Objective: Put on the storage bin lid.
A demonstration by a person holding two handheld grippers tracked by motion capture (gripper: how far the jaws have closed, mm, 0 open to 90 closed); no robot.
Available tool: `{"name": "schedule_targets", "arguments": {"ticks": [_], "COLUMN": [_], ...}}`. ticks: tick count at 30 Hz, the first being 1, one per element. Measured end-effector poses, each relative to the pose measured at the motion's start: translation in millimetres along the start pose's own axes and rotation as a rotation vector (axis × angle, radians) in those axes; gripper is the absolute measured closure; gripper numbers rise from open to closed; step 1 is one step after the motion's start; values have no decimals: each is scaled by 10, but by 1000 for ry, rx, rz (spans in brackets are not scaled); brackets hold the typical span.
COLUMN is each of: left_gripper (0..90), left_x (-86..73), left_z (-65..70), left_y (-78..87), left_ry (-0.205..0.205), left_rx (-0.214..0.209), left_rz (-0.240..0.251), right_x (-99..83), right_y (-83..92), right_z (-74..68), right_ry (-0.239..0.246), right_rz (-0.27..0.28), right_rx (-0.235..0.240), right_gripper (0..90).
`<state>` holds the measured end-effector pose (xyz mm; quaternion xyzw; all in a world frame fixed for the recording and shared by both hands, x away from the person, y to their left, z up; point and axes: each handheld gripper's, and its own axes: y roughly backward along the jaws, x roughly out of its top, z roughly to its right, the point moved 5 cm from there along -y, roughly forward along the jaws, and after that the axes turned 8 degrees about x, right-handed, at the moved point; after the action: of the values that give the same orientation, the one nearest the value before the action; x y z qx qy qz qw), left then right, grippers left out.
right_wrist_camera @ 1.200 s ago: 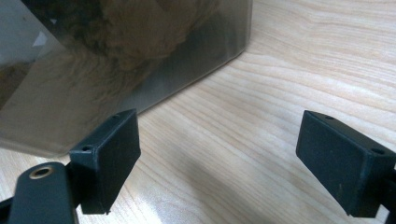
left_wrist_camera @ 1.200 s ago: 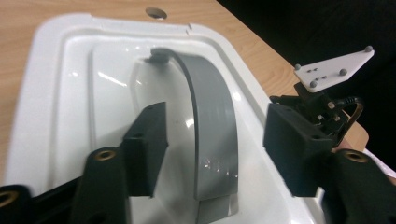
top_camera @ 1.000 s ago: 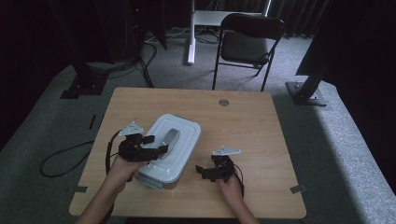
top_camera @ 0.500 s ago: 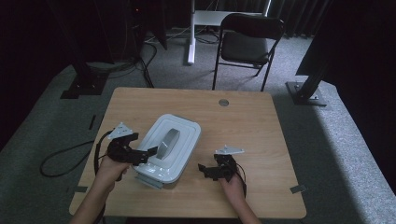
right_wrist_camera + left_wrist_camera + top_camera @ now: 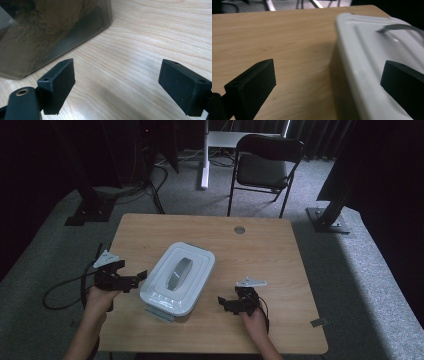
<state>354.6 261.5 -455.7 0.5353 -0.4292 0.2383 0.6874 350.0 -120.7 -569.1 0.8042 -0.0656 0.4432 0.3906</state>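
Moved: my left tool [image 5: 131, 280] has drawn off the lidded box [image 5: 178, 276] toward the desk's [image 5: 280, 255] left edge, jaws just opened, nothing between them.

High view: box left of centre; right tool [image 5: 226, 303] near its front corner, gaping, empty. Ample bare desk right and behind.

Left gripper view: box lid [image 5: 372, 65] beside my right jaw.

Right gripper view: box wall [image 5: 50, 32] ahead-left.

Judgement: release done; next move needs a fresh approach.

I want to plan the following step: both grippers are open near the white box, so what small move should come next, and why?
Probably bring the left gripper back over the lid's grey handle. Its jaws have just been opening, nothing lies between them, and the lid is on the white box.
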Motion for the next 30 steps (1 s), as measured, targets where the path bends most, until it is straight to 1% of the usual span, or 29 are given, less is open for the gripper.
{"name": "schedule_targets", "arguments": {"ticks": [2,3,4,5,6,8,9,11,12,14,16,17,18,19,20,21,22,23,24,25,26,30], "left_gripper": [7,7,7,7,7,7,7,7,7,7,7,6,7,6,6,6,6,6,6,9,13,13], "left_x": [-24,-40,-40,-79,-102,-154,-184,-259,-293,-358,-414,-414,-465,-465,-498,-498,-519,-519,-539,-539,-552,-580], "left_z": [-93,-146,-146,-240,-283,-359,-386,-420,-430,-425,-392,-392,-341,-341,-298,-298,-257,-257,-200,-200,-171,-131], "left_y": [-2,-8,-8,-28,-40,-78,-105,-179,-217,-294,-362,-362,-427,-427,-473,-473,-506,-506,-536,-536,-548,-544], "left_ry": [10,19,19,22,27,50,51,47,48,41,42,42,40,40,27,27,21,21,19,19,29,40], "left_rx": [28,35,35,59,66,78,85,101,107,114,100,100,85,85,85,85,78,78,61,61,52,35], "left_rz": [0,-3,-3,-13,-15,-19,-21,-52,-59,-75,-76,-76,-82,-82,-92,-92,-94,-94,-94,-94,-92,-97], "right_x": [-11,-15,-15,-19,-27,-33,-37,-43,-45,-45,-44,-44,-47,-47,-47,-47,-41,-41,-36,-36,-30,-28], "right_y": [9,13,13,16,22,25,24,17,12,13,16,16,20,20,24,24,32,32,43,43,53,75], "right_z": [6,10,10,16,29,43,47,47,44,33,28,28,26,26,27,27,30,30,33,33,38,54], "right_ry": [-5,-3,-3,-2,-4,-12,-11,-14,-13,-10,-9,-9,-11,-11,-9,-9,-10,-10,-10,-10,-12,-17], "right_rz": [-1,0,0,-3,-4,-2,-2,-5,-6,-9,-7,-7,-8,-8,-9,-9,-5,-5,-3,-3,1,5], "right_rx": [-3,-3,-3,-4,-8,-4,-6,-3,-4,-4,-5,-5,-6,-6,-9,-9,-8,-8,-7,-7,-8,-5], "right_gripper": [130,130,130,130,130,130,130,130,130,130,130,130,130,130,130,130,130,130,130,130,130,130]}}
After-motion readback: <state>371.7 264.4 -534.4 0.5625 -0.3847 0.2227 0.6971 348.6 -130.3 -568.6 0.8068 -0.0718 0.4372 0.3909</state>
